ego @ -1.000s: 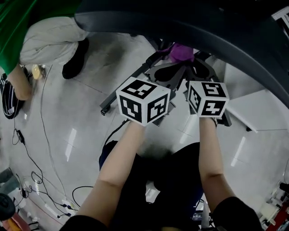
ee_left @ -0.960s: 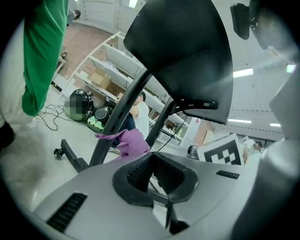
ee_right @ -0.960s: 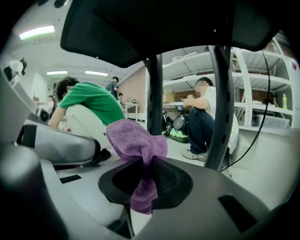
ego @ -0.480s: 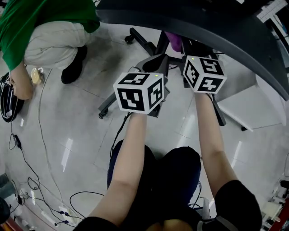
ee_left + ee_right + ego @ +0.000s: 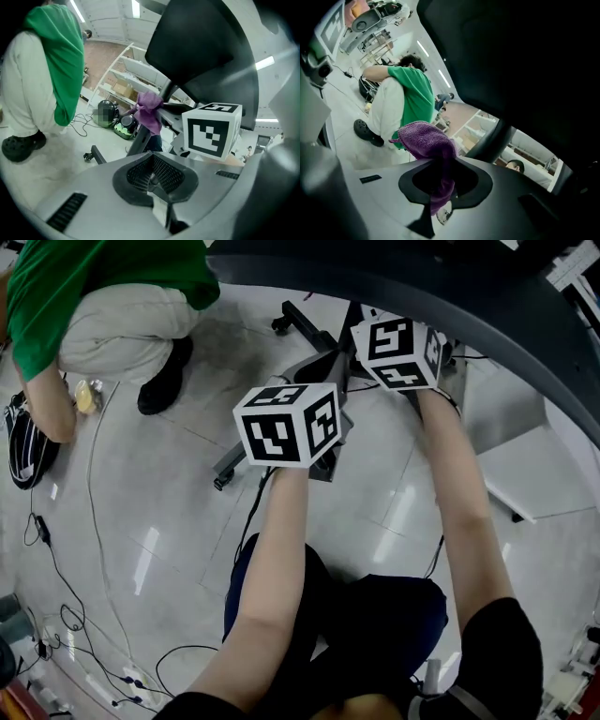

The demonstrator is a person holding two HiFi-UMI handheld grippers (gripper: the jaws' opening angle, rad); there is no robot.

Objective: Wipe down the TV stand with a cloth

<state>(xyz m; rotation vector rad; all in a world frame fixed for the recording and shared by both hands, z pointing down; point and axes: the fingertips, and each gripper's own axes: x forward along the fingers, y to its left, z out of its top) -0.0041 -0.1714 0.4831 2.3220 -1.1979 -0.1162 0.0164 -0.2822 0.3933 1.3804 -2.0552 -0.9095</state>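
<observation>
A purple cloth [image 5: 430,143] bunches out of my right gripper [image 5: 440,186], whose jaws are shut on it. From the left gripper view the same cloth [image 5: 149,112] hangs against the TV stand's dark column [image 5: 139,140], beside the right gripper's marker cube [image 5: 212,133]. My left gripper [image 5: 152,177] is shut with nothing in it, a little behind and left of the right one. In the head view the left cube [image 5: 286,423] and right cube [image 5: 398,338] hide both sets of jaws and the cloth. The stand's black legs [image 5: 302,322] spread over the floor under the dark TV [image 5: 394,277].
A person in a green top [image 5: 66,296] crouches on the floor at the left, close to the stand's legs. Cables [image 5: 75,596] trail over the white tiles at the left. White shelving [image 5: 124,77] stands behind the stand. My own legs are below.
My right gripper has moved forward and up to the stand's column, so its cube now hides the cloth in the head view. The left gripper has barely shifted.
</observation>
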